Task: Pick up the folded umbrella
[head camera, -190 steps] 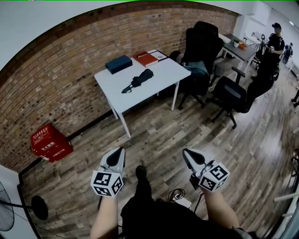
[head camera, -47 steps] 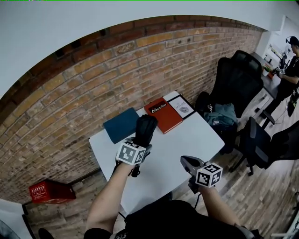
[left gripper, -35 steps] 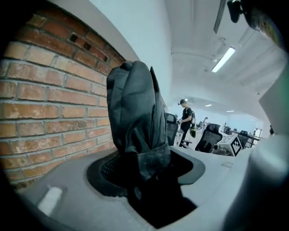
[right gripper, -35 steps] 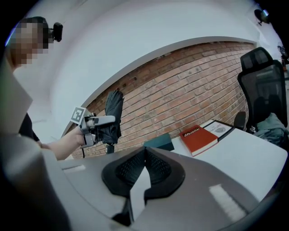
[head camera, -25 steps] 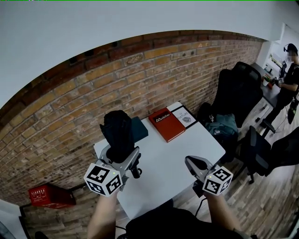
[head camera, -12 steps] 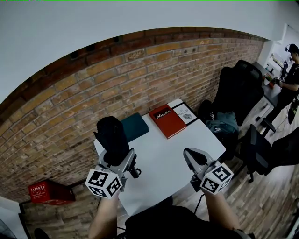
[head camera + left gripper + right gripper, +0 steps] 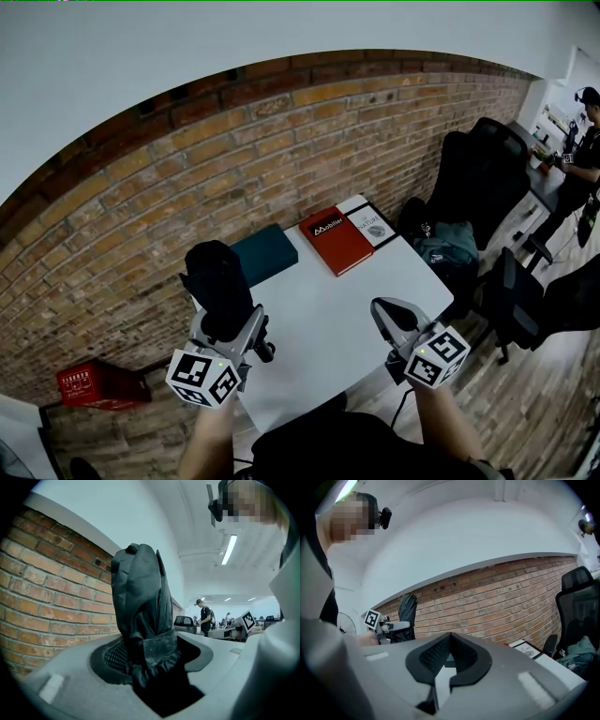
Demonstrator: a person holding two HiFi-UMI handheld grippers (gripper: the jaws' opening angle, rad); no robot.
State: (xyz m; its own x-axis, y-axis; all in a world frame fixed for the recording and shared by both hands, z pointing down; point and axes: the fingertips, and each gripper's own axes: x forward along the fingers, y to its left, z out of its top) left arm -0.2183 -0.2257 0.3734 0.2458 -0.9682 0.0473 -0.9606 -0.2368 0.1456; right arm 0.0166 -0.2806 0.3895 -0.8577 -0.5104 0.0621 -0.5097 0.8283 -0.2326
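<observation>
One folded umbrella (image 7: 217, 281) stands upright at 9 o'clock, above the white table (image 7: 347, 309) | our left gripper (image 7: 228, 328) clamps it near the handle | right gripper (image 7: 384, 307) at 4 o'clock, pinched together, empty | we should grip firmly and avoid tilting.

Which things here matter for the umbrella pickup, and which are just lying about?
Job: folded umbrella, clamped in left hand-held gripper; right hand-held gripper, shut and empty.
Lying about: red book, teal book, white booklet, white table, black chairs, red crate.
</observation>
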